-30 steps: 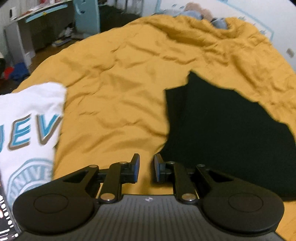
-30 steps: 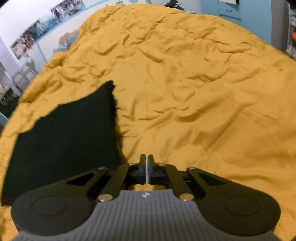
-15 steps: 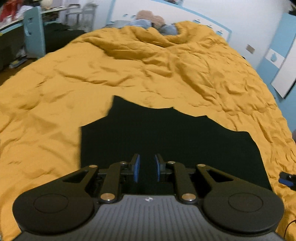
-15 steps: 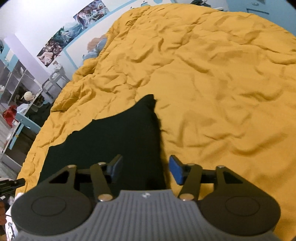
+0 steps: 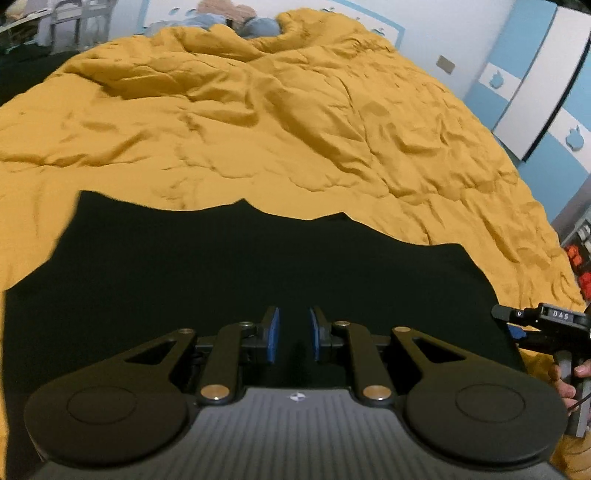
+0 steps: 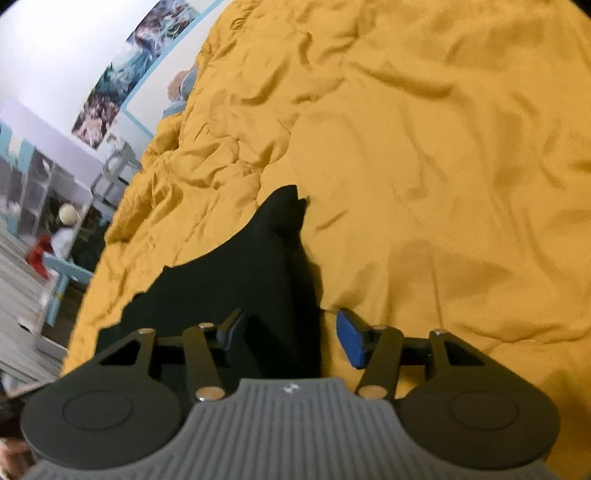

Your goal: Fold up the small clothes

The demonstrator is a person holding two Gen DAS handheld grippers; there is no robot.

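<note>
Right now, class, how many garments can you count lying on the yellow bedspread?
1: a black garment spread flat on the bedspread, under the left gripper, its edge between the right gripper's open jaws. Others may lie outside both views.

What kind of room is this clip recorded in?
Most likely a child's bedroom. A rumpled mustard-yellow duvet covers a bed, stuffed toys lie at its far end, and posters hang on the wall. A black garment lies spread on the duvet under both open grippers.
</note>
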